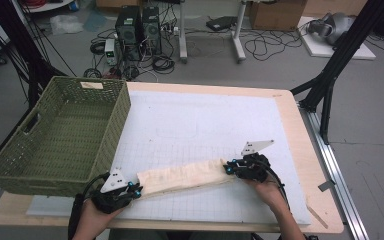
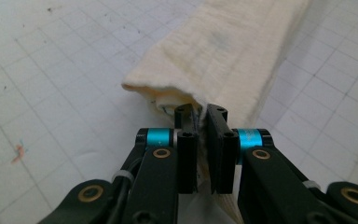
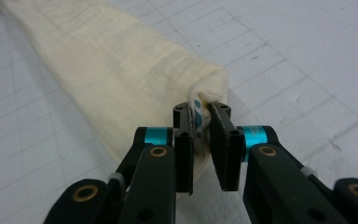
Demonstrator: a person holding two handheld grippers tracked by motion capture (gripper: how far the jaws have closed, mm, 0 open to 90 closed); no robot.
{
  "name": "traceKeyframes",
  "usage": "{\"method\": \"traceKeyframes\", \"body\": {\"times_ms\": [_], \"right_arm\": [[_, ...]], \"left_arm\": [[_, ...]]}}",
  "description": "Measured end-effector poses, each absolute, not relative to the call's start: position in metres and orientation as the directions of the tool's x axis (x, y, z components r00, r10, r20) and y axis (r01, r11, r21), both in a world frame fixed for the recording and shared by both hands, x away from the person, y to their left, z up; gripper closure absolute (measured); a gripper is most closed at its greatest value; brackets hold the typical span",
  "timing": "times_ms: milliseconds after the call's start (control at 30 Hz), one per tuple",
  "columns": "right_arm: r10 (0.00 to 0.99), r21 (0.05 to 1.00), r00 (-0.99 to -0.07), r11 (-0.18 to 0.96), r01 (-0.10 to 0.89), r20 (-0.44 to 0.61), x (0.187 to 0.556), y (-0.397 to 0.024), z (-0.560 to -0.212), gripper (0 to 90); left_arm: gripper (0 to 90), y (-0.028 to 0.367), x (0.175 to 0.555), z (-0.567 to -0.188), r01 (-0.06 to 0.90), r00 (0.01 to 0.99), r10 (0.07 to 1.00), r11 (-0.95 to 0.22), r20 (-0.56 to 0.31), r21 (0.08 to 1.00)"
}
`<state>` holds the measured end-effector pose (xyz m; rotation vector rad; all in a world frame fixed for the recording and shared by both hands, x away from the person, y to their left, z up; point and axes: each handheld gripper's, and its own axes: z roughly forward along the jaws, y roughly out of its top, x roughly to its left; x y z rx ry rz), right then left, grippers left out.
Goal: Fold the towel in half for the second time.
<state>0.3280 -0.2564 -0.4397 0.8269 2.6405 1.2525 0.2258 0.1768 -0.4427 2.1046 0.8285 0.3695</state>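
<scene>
my left gripper (image 1: 136, 190) and right gripper (image 1: 228, 168) each pinch one end of the long cream cloth (image 1: 185, 176). it runs sideways, right end farther from me, over the white grid mat (image 1: 200, 120). a green basket (image 1: 60, 135) sits left. the cloth looks soft, folded.

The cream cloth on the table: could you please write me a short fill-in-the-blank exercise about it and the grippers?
1. The left gripper is shut on one end of the folded ____ cloth.
2. The right gripper grips the cloth's ____ end.
3. The green basket stands at the table's ____ side in the high view.
4. The cloth lies on a white mat printed with a ____.

Missing words: cream; other; left; grid
</scene>
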Motion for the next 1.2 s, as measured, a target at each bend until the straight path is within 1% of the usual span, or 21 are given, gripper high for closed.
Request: {"method": "traceKeyframes", "body": {"times_ms": [33,67,100,233,333,400,533,700,867,933,1000,1200], "right_arm": [[0.512,0.740,-0.848,0.517,0.430,0.135,0.329,-0.255,-0.441,75.6],[0.512,0.736,-0.848,0.522,0.431,0.134,0.329,-0.254,-0.442,70.3],[0.520,0.736,-0.844,0.521,0.433,0.129,0.328,-0.254,-0.442,65.9],[0.545,0.777,-0.827,0.458,0.432,0.139,0.319,-0.266,-0.432,55.4],[0.555,0.793,-0.822,0.441,0.420,0.126,0.311,-0.275,-0.427,50.2],[0.572,0.798,-0.813,0.437,0.415,0.110,0.305,-0.279,-0.426,44.4],[0.578,0.809,-0.809,0.421,0.410,0.109,0.295,-0.290,-0.426,40.7],[0.576,0.819,-0.812,0.416,0.396,0.100,0.285,-0.298,-0.423,35.9],[0.573,0.828,-0.814,0.404,0.388,0.101,0.278,-0.302,-0.421,31.7],[0.570,0.834,-0.816,0.398,0.382,0.102,0.278,-0.303,-0.421,30.2],[0.570,0.838,-0.816,0.394,0.378,0.100,0.278,-0.303,-0.420,28.7],[0.581,0.847,-0.806,0.365,0.386,0.117,0.278,-0.305,-0.419,24.0]], "left_arm": [[82.0,0.178,0.226,-0.443,0.427,0.740,0.672,-0.438,-0.027,0.791],[80.4,0.179,0.225,-0.441,0.422,0.742,0.670,-0.435,-0.027,0.795],[76.7,0.180,0.225,-0.440,0.413,0.740,0.672,-0.432,-0.019,0.802],[64.8,0.184,0.224,-0.428,0.362,0.746,0.666,-0.414,0.007,0.835],[61.5,0.181,0.227,-0.420,0.306,0.771,0.636,-0.411,0.030,0.858],[58.8,0.175,0.231,-0.416,0.275,0.790,0.612,-0.417,0.044,0.866],[55.3,0.158,0.245,-0.411,0.231,0.823,0.565,-0.424,0.057,0.876],[53.1,0.134,0.263,-0.409,0.214,0.855,0.517,-0.424,0.041,0.880],[51.9,0.111,0.279,-0.408,0.197,0.884,0.466,-0.457,0.045,0.868],[50.9,0.104,0.285,-0.409,0.200,0.887,0.459,-0.465,0.042,0.862],[47.7,0.098,0.291,-0.409,0.205,0.891,0.453,-0.471,0.036,0.858],[47.6,0.088,0.298,-0.412,0.204,0.902,0.431,-0.465,0.019,0.862]]}}
